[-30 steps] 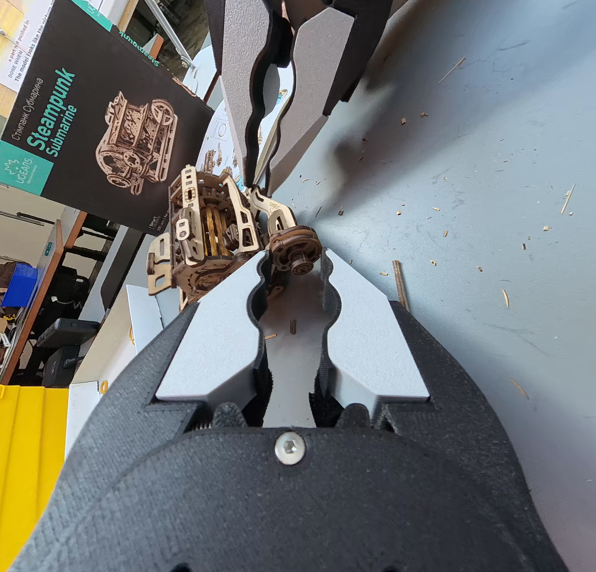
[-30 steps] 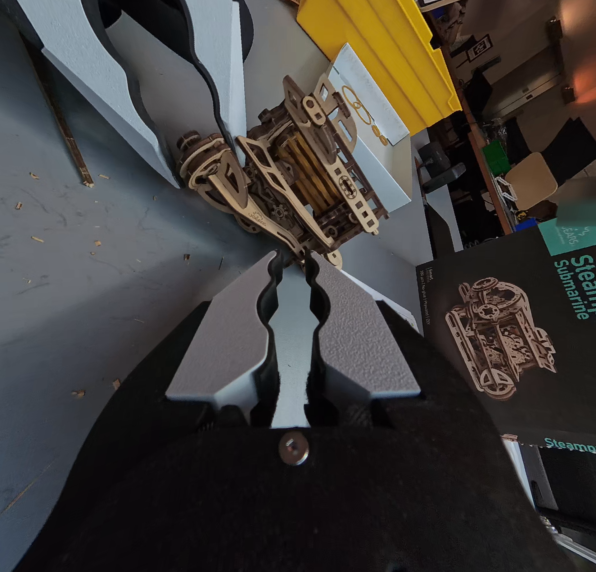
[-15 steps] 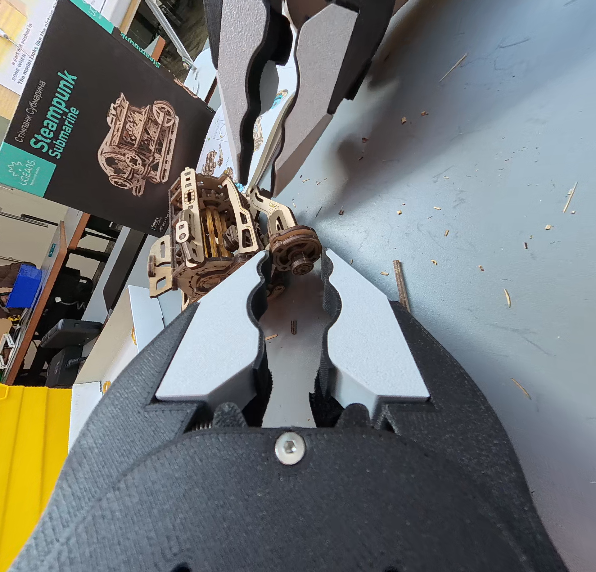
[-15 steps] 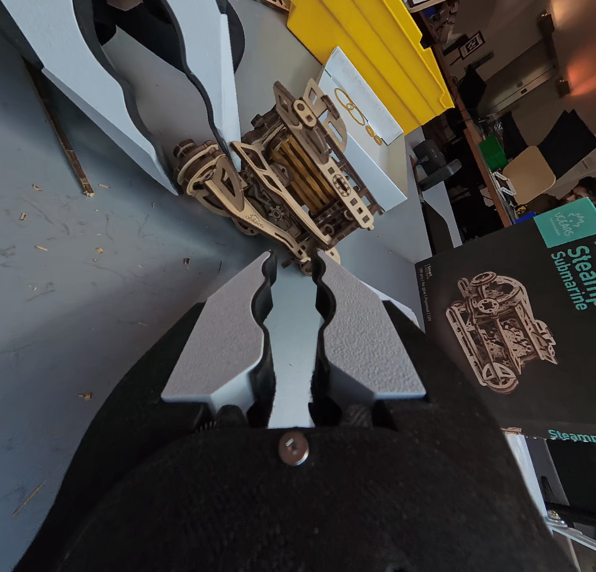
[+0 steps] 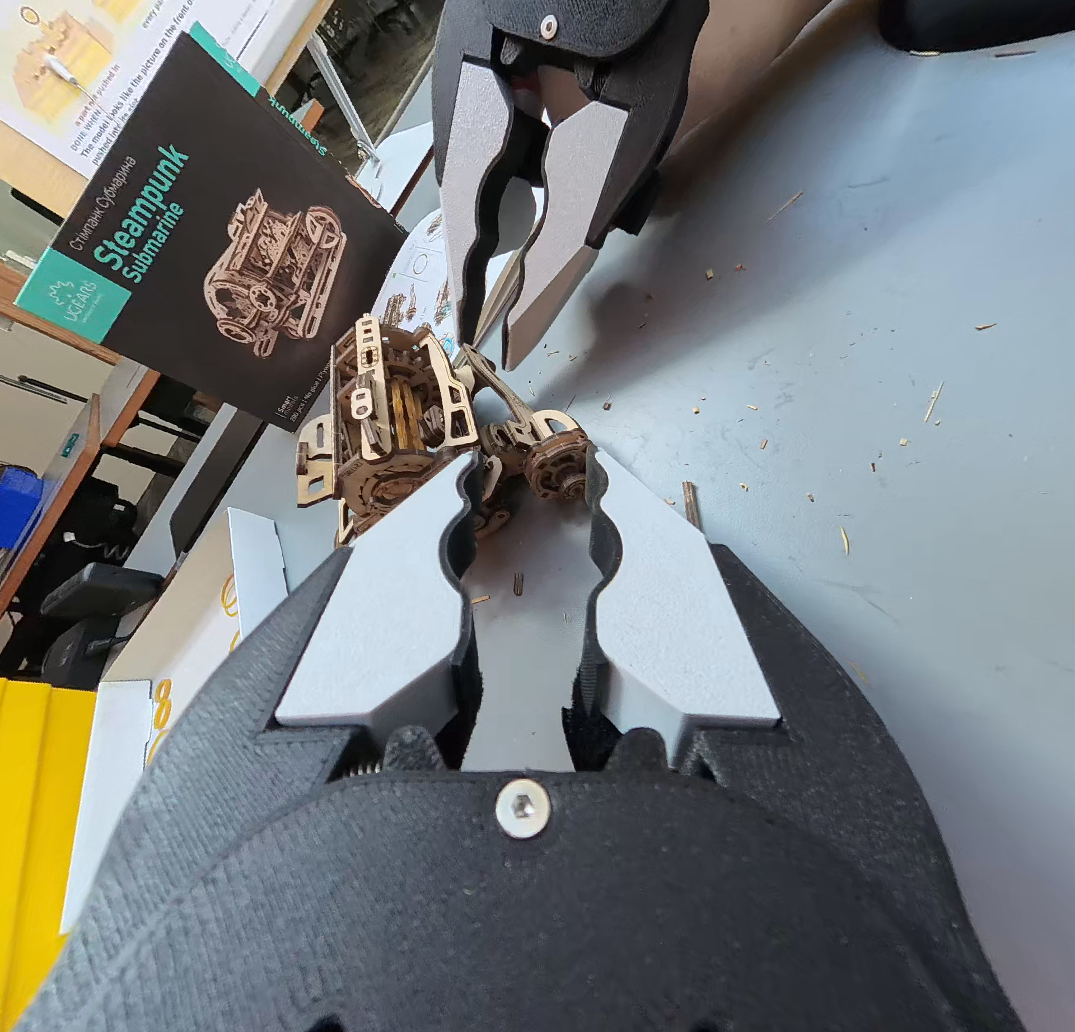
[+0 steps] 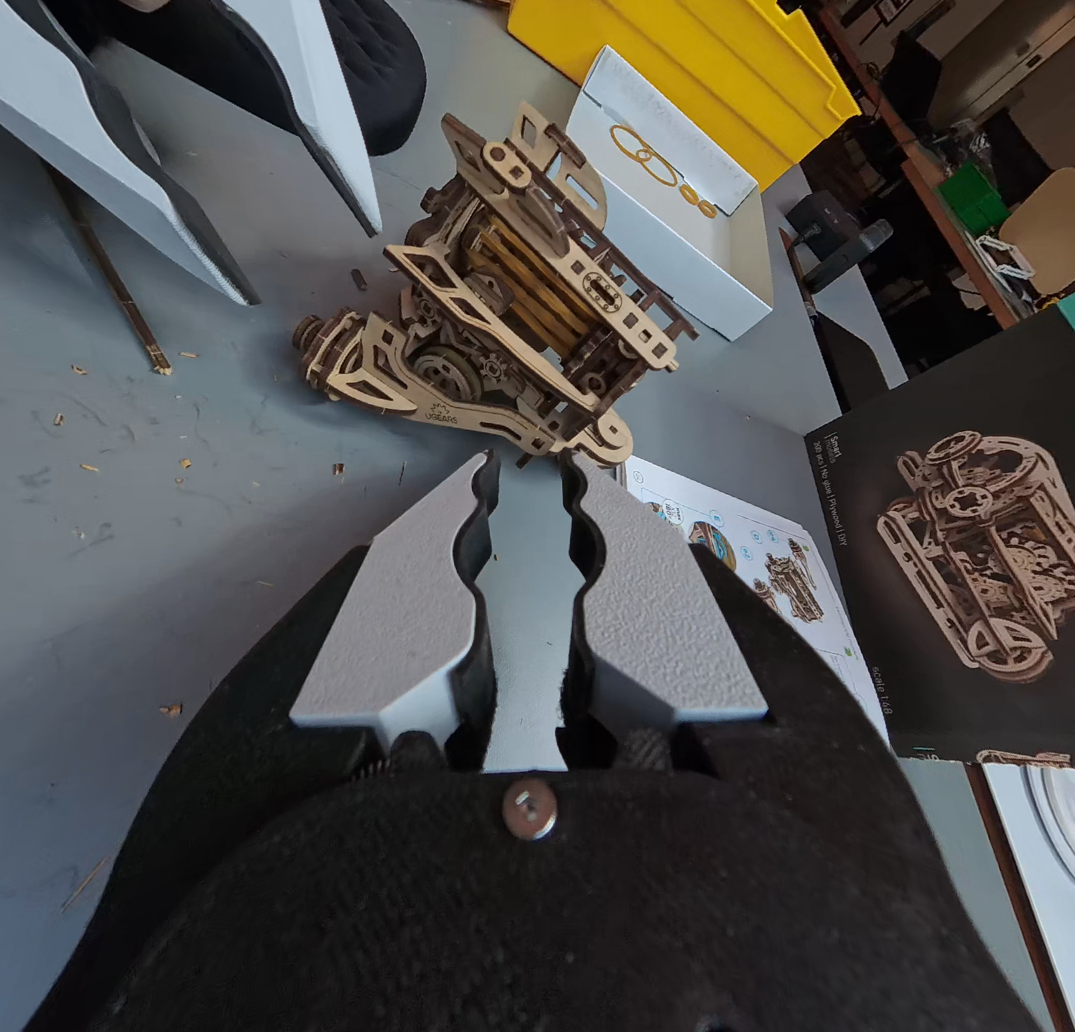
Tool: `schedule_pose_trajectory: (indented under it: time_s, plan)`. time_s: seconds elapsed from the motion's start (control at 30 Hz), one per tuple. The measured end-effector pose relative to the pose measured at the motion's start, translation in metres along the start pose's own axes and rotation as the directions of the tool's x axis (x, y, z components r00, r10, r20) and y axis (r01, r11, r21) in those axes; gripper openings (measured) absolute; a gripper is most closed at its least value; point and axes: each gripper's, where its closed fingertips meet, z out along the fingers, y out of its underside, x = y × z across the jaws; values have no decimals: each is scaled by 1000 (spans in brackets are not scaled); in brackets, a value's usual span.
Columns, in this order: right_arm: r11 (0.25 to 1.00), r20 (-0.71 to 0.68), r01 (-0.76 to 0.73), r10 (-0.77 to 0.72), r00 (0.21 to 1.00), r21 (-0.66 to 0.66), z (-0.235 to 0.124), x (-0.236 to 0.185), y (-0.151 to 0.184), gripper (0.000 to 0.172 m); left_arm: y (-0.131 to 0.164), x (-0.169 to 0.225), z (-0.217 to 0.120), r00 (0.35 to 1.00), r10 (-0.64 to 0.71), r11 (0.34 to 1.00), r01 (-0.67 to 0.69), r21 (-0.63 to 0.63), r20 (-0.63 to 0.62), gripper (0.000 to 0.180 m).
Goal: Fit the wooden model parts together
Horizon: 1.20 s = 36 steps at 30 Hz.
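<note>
My left tongs (image 5: 532, 469) stand released, the round wooden hub at the model's end between their tips. My right tongs (image 6: 529, 463) are released too, tips just short of the wooden model (image 6: 494, 317), which rests tilted on the grey bench (image 6: 174, 509). Beyond it sit a white box (image 6: 686, 201) and yellow bins (image 6: 669, 32); the dark kit box (image 6: 960, 538) stands to the right.

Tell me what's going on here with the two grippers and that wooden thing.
A partly built wooden model sits on the grey table. The left gripper and right gripper face it from opposite ends, both open; neither grips it. A black kit box, an instruction sheet and wood chips lie around.
</note>
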Motion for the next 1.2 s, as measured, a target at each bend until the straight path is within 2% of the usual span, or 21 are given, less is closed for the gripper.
schedule_pose_trajectory:
  time_s: [0.2, 0.3, 0.47, 0.63, 0.8, 0.87, 0.97, 1.03, 1.13, 1.2]
  plan:
    - [1000, 22, -7, 7, 1000, -4, -5, -1, 5, 21, 6, 3, -3, 999, -28, 998, 30, -57, 36, 33]
    - [999, 32, -37, 36, 999, 26, -14, 4, 4, 21, 11, 1, -7, 989, -124, 987, 131, -89, 81, 32]
    - [991, 146, -54, 35, 989, 124, -29, -10, -9, 20, 3, 4, -12, 949, -296, 951, 303, -61, 108, 30]
    - [993, 188, -22, -1, 982, 120, -32, -22, -19, 19, 2, 10, -8, 945, -294, 944, 311, -107, 145, 33]
    - [954, 192, -286, 265, 945, 90, -37, -6, -24, 19, -1, 12, -6, 939, -295, 946, 313, -87, 177, 31]
    - [913, 206, -406, 389, 898, 43, -38, -4, -17, 22, 3, 11, -2, 946, -253, 952, 281, -125, 201, 39]
    - [846, 181, -531, 528, 830, -32, -37, -9, -5, 25, 4, 11, 6, 954, -208, 957, 244, -156, 215, 39]
    - [819, 200, -571, 568, 798, -48, -39, -20, -6, 26, 5, 12, 12, 958, -192, 957, 231, -176, 212, 39]
    - [815, 178, -578, 577, 797, -50, -41, -27, -8, 27, 10, 10, 20, 962, -145, 956, 197, -219, 230, 41]
    - [814, 171, -578, 577, 799, -47, -43, -30, -9, 27, 13, 9, 24, 963, -128, 953, 185, -239, 236, 35]
